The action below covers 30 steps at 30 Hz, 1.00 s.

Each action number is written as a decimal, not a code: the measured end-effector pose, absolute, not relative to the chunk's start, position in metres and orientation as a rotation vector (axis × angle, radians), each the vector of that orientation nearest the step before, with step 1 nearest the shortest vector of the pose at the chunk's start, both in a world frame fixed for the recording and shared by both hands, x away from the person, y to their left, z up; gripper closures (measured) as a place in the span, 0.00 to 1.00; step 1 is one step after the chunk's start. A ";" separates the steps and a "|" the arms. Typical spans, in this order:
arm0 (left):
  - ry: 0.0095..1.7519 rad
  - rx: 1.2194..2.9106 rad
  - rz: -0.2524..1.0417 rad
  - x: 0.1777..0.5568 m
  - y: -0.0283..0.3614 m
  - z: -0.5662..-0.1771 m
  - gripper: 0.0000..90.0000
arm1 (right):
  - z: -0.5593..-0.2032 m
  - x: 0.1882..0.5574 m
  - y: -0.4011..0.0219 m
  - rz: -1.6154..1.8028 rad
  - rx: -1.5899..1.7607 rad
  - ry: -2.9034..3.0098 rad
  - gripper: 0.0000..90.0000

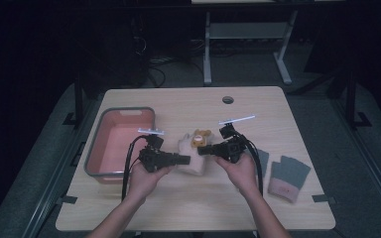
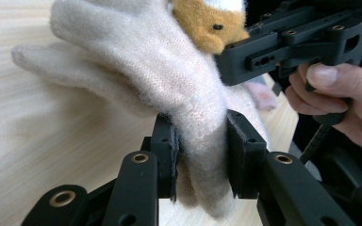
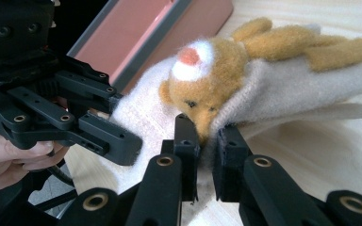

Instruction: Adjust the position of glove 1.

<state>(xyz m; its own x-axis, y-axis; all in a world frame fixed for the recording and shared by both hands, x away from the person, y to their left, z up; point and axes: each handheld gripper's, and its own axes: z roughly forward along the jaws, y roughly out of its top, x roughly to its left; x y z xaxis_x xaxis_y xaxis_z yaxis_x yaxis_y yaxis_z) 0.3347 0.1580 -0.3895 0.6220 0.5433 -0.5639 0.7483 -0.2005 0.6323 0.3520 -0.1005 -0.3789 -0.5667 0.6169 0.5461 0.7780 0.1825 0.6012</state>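
Note:
A cream knitted glove [image 1: 192,159] with a tan bear [image 1: 201,137] sewn on it is held between both grippers over the middle of the table. My left gripper [image 1: 184,159] is shut on the glove's cuff [image 2: 202,155], the wool pinched between its pads. My right gripper [image 1: 202,149] is shut on the glove's edge [image 3: 207,141] just under the bear's face [image 3: 202,84]. The glove's fingers [image 2: 42,56] hang toward the wooden tabletop [image 2: 37,141].
A pink bin with a grey rim [image 1: 95,163] stands at the table's left. A grey glove with a pink cuff [image 1: 287,177] lies at the right, with a second grey glove [image 1: 263,159] partly behind the right hand. A cable hole [image 1: 227,99] sits near the far edge.

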 end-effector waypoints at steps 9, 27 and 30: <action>1.034 1.857 -0.270 0.340 0.169 -0.378 0.76 | -0.366 0.359 -0.090 -1.329 -1.340 -2.279 0.91; 1.039 1.825 -0.259 0.352 0.192 -0.350 0.76 | -0.339 0.375 -0.071 -1.366 -1.306 -2.275 0.91; 1.035 1.826 -0.250 0.353 0.193 -0.345 0.76 | -0.334 0.377 -0.069 -1.375 -1.297 -2.283 0.91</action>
<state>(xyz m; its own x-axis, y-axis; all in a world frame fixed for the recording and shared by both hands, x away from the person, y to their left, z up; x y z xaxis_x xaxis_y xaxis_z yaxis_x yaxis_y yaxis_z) 0.3531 0.1933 -0.3447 0.6150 0.5406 -0.5740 0.7429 -0.1532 0.6516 0.3768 -0.0693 -0.3336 -0.6043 0.5868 0.5389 0.7508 0.1933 0.6316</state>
